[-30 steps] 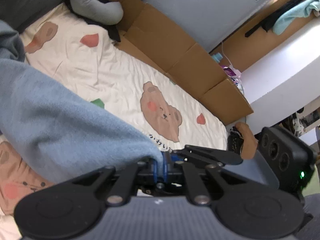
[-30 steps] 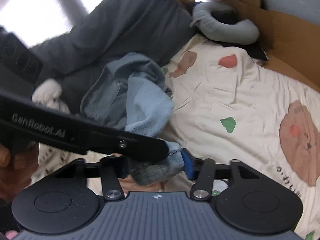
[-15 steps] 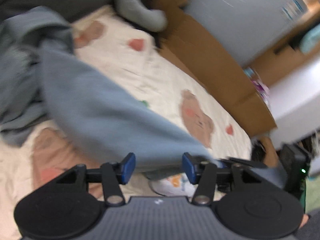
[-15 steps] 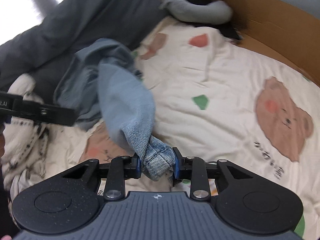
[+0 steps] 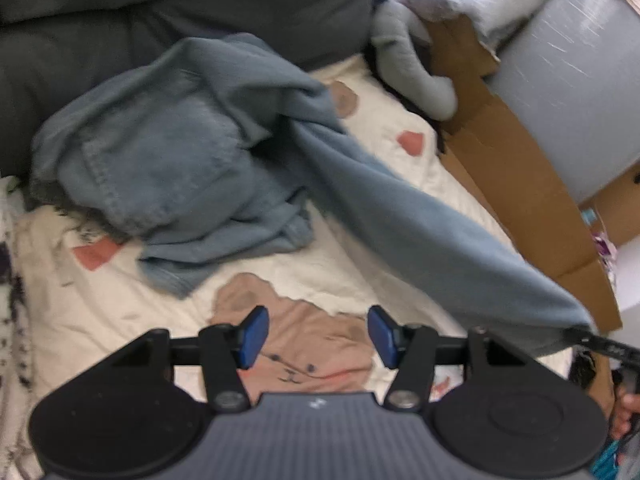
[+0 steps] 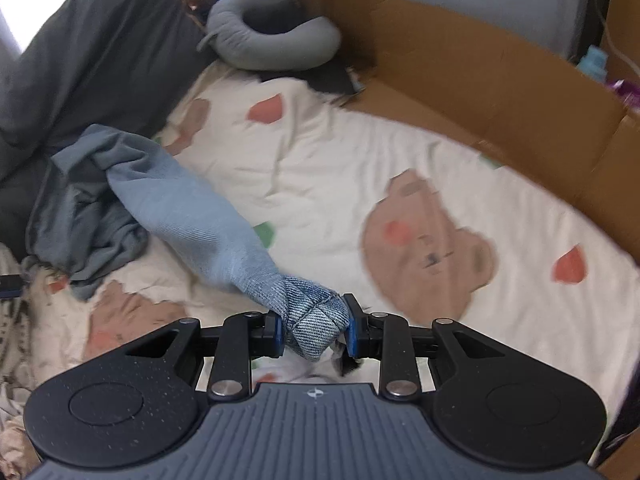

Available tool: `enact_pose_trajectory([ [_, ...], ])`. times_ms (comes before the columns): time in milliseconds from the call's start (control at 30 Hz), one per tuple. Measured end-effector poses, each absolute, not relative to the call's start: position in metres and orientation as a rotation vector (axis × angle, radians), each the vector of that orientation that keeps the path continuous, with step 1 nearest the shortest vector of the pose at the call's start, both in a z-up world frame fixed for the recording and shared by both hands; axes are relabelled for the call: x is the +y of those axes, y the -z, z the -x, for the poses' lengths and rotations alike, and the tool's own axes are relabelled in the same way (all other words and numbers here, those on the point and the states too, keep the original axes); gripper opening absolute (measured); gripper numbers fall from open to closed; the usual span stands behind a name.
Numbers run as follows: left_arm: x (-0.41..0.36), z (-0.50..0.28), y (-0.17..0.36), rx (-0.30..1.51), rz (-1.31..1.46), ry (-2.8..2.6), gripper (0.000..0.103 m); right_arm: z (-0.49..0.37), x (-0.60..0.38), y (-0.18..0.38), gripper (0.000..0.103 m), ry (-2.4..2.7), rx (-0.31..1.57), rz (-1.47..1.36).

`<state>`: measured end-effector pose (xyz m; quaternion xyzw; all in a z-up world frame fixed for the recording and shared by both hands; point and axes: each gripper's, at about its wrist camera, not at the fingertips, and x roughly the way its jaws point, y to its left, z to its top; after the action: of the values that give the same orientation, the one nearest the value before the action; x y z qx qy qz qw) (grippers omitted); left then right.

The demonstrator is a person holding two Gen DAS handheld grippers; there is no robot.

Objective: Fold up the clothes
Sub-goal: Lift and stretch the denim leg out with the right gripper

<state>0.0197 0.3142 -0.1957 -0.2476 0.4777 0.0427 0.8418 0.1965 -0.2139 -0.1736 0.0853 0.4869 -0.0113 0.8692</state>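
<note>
In the left wrist view, the left tool is seen released, its blue pads standing apart with nothing between them, over the bear-print bed sheet. The jeans are seen lying mostly as a crumpled heap on the sheet, against the dark grey duvet at the head of the bed, with a back pocket facing up. One leg is drawn out of the heap and stretched taut toward the lower right, where its end is gripped by the other tool, of which only a dark tip is visible at the frame edge; the tension suggests that the leg is being pulled straight so that the garment can be laid flat. A grey neck pillow and a brown cardboard panel are seen along the far side. In the right wrist view, the right tool is clenched on the bunched hem of that leg, the denim cuff being wadded between the pads. From there the leg runs up and left to the heap. The bunched grip is judged to serve for hauling rather than for a neat crease. The free left tool is judged well placed for taking a second hold, though which part would be taken cannot be told.
</note>
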Motion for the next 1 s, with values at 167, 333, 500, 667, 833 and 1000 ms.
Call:
enact_pose_trajectory([
  [167,0.334,-0.020,0.196,1.002,0.525,-0.140,0.059,-0.211,-0.247,0.158,0.028,0.079,1.016,-0.122],
  [333,0.349,-0.023,0.193,0.991,0.511,-0.180,0.062,-0.223,-0.280,0.150,0.027,0.142,1.002,-0.106],
  [500,0.365,-0.031,0.191,0.978,0.499,-0.227,0.065,-0.233,-0.312,0.145,0.027,0.218,0.980,-0.094],
  [667,0.388,-0.042,0.186,0.964,0.491,-0.274,0.066,-0.242,-0.345,0.141,0.026,0.293,0.962,-0.084],
  [833,0.406,-0.049,0.184,0.951,0.479,-0.312,0.069,-0.238,-0.383,0.155,0.018,0.364,0.993,-0.102],
  [1000,0.416,-0.053,0.185,0.950,0.471,-0.332,0.069,-0.227,-0.410,0.170,0.017,0.435,1.015,-0.147],
])
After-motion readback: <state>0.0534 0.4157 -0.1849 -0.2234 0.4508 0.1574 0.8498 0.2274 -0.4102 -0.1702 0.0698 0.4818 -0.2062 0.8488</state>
